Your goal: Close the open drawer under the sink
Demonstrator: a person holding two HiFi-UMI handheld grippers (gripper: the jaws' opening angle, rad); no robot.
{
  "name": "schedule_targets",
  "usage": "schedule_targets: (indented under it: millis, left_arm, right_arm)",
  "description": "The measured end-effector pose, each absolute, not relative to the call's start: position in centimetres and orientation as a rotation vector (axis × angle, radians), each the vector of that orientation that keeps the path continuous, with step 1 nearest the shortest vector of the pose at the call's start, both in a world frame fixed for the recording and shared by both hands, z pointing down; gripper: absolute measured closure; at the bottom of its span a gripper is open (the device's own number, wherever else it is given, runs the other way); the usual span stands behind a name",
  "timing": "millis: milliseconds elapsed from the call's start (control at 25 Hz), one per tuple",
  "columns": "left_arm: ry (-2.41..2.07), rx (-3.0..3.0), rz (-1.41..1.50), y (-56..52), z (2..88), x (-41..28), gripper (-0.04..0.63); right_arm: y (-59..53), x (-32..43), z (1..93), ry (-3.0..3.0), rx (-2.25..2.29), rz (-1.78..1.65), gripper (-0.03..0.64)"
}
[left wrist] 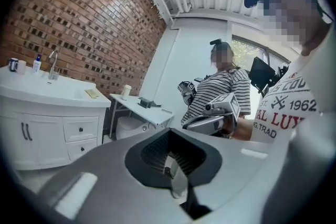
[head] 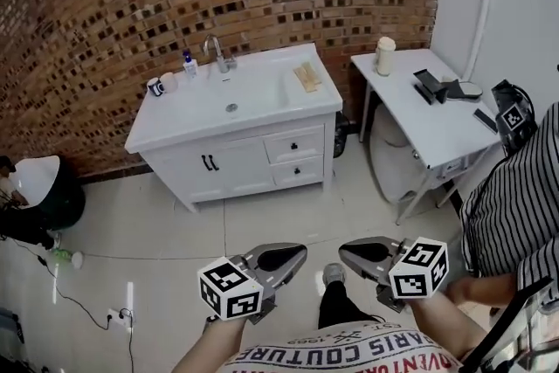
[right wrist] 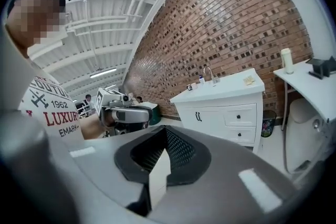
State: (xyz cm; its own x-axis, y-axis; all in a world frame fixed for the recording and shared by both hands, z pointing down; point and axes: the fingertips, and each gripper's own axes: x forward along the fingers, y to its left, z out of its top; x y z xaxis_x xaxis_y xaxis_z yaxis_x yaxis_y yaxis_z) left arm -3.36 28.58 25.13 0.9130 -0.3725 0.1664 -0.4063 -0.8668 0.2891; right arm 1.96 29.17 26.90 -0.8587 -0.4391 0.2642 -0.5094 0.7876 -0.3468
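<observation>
The white vanity [head: 188,131] with its sink stands against the brick wall, well ahead of me. On its right side are two drawers, an upper drawer [head: 294,144] and a lower drawer [head: 298,172], each with a dark knob. From here both fronts look close to flush, and I cannot tell whether either stands out. My left gripper [head: 295,254] and right gripper [head: 349,252] are low by my body, tips facing each other, both shut and empty. The drawers also show in the left gripper view [left wrist: 80,129] and the right gripper view [right wrist: 241,115].
A white side table [head: 428,118] with a cup [head: 385,56] and dark devices stands right of the vanity. A person in a striped shirt [head: 511,205] is at my right. A black bin [head: 39,192] and a floor cable [head: 79,306] lie at left. Tiled floor separates me from the vanity.
</observation>
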Motion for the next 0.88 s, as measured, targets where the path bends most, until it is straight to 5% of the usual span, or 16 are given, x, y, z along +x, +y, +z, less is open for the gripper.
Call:
schedule_targets:
  millis: [880]
  left_arm:
    - [-0.579,2.818,0.134,37.3,20.5,-2.2,0.613]
  right_arm:
    - [36.5,2.6,22.3,-2.839,0.744,0.556,0.609]
